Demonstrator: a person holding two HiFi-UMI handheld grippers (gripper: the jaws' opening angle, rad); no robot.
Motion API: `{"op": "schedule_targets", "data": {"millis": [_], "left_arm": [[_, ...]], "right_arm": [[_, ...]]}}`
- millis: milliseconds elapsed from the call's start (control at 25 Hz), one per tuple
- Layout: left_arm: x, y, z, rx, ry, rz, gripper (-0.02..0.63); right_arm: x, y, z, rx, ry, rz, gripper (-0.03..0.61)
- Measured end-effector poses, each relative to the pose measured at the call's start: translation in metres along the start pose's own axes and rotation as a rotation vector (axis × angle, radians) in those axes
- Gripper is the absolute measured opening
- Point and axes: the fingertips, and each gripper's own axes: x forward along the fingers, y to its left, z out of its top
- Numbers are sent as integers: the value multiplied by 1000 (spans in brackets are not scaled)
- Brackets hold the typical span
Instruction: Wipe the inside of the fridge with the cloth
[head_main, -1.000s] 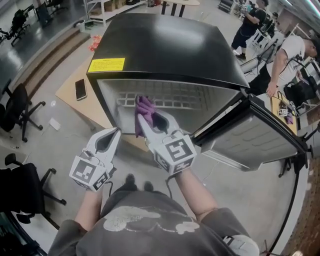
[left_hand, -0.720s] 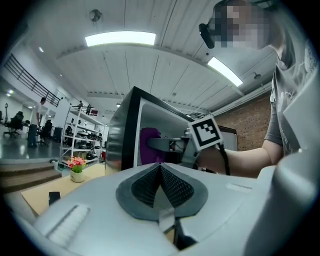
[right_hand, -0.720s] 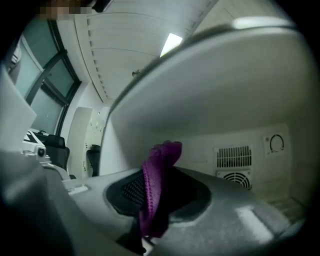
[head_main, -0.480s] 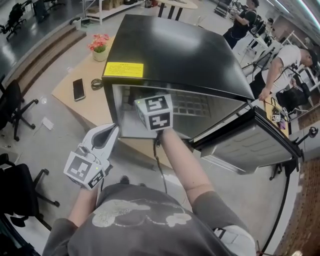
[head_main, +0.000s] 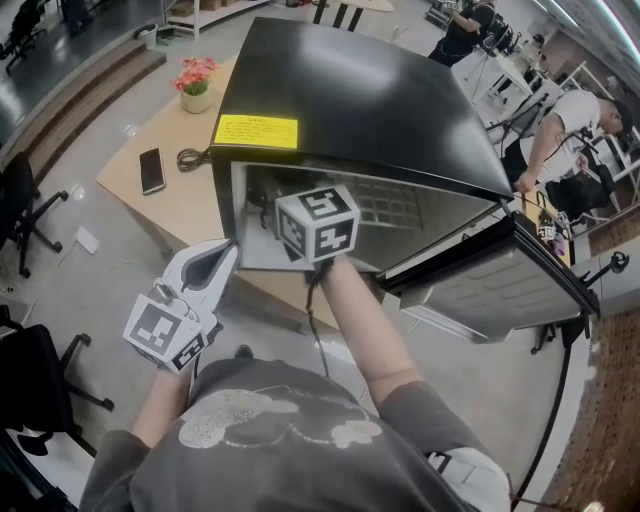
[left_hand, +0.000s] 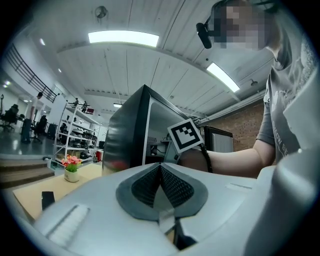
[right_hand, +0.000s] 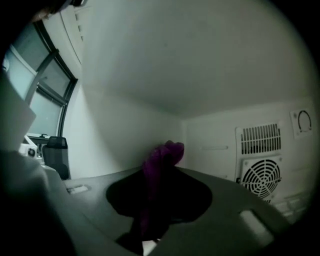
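One cloth (right_hand: 167, 150) sits pinched in the right tool (right_hand: 161, 175), thrust deep inside the fridge (head_main: 360, 90) so its free end can rub the liner. The left tool (left_hand: 160, 167), jaws together and empty, hangs outside, off the desk's (head_main: 170, 190) front edge.

Wooden table (head_main: 172, 218), black phone (head_main: 151, 171) and flower pot (head_main: 196, 88) on it, office chair (head_main: 22, 205) beside, person (head_main: 556, 125) far right

The right gripper (right_hand: 162, 172) has moved from the lower centre of the head view up into the fridge (head_main: 350, 90) opening. Its cloth (right_hand: 167, 152) no longer shows in that view.
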Motion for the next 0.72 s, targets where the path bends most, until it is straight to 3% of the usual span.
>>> {"op": "schedule_targets", "data": {"millis": [480, 560, 720], "left_arm": [[5, 1, -15, -32, 19, -59, 17], [8, 2, -17, -33, 21, -77, 17], [11, 3, -19, -40, 19, -116, 17]], "right_arm": [[-59, 55, 3, 52, -56, 142, 81], [-61, 50, -1, 41, -41, 123, 81], [-46, 25, -21, -47, 71, -5, 81]]}}
